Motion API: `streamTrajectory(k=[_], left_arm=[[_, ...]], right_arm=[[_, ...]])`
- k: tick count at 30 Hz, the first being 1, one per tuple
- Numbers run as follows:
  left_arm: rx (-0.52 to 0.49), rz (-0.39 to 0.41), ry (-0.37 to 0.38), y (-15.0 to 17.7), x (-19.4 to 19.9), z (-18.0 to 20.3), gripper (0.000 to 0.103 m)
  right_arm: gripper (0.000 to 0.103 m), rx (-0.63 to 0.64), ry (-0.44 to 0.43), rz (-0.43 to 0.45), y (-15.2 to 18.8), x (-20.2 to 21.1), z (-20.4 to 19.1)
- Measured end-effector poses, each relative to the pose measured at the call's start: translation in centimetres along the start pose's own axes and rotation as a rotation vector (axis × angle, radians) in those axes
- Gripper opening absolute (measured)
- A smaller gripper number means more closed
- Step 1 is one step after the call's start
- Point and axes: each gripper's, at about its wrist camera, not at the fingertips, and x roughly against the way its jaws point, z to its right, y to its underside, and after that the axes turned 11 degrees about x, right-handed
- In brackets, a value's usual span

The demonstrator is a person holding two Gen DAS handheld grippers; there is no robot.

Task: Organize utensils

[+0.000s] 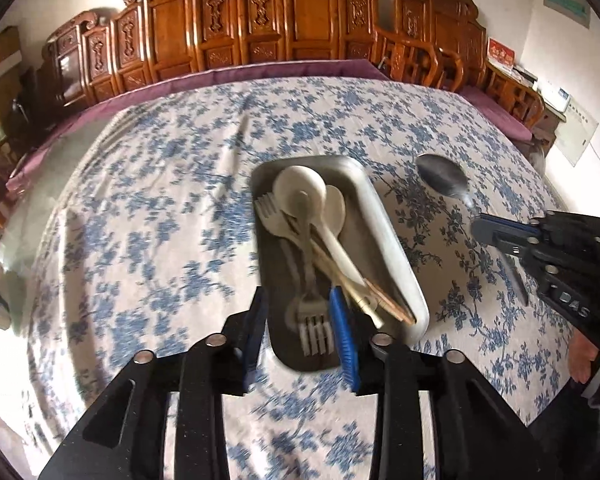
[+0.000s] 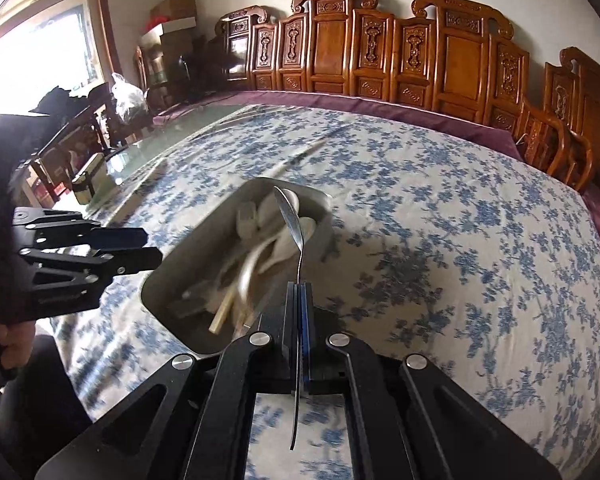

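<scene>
Near the middle of the bench [image 1: 140,208], on its blue-flowered cloth, a metal tray [image 1: 384,232] holds white spoons [image 1: 300,196], forks and chopsticks. The right tool [image 2: 299,294] is clamped on a metal spoon [image 2: 291,216] raised just beside the tray. The left tool [image 1: 300,312] hangs spread apart over the tray's near end.

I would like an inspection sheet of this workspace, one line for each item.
Surface: blue-flowered tablecloth, creased; bare glass at one end.
Job's things: metal tray holding white plastic spoons, forks and chopsticks; metal spoon carried above the tray.
Clutter: some chopsticks lying beyond the tray.
Grippers: left hand-held gripper open over the tray's near end; right hand-held gripper shut on the metal spoon's handle.
Cables: nothing seen.
Surroundings: carved wooden chairs, cardboard boxes, bright window.
</scene>
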Motion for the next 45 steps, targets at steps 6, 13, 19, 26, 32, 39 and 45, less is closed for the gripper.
streamTrajectory(k=[6,13,19,26,32,39,45], left_arm=[[0.018,0.046,-0.026,0.6,3.0,-2.7,0.046],[0.082,0.077,-0.040,1.1,4.2,-5.5,0.062],[0.108,0.108,-0.029,1.0,4.7,-6.6,0.088],[0.101,0.108,-0.036,1.0,4.6,-6.5,0.091],[0.092,0.100,-0.044,1.3,4.2,-6.2,0.091],[0.079,0.107,-0.054,1.4,4.5,-4.8,0.091],[0.080,0.121,-0.048,2.0,5.6,-2.1,0.095]], right_arm=[[0.002,-0.023,-0.010,-0.016,-2.0,-1.4,-1.7],[0.002,-0.060,-0.008,-0.048,-3.6,-4.0,-2.8],[0.002,-0.125,-0.025,-0.077,-4.2,-6.6,-2.9],[0.002,-0.198,-0.037,-0.112,-4.3,-9.7,-2.4],[0.005,-0.193,-0.028,-0.138,-3.9,-11.1,-2.4],[0.012,-0.164,-0.032,-0.085,-3.2,-7.8,-1.9],[0.040,-0.115,0.040,0.005,-1.8,-0.5,-1.6]])
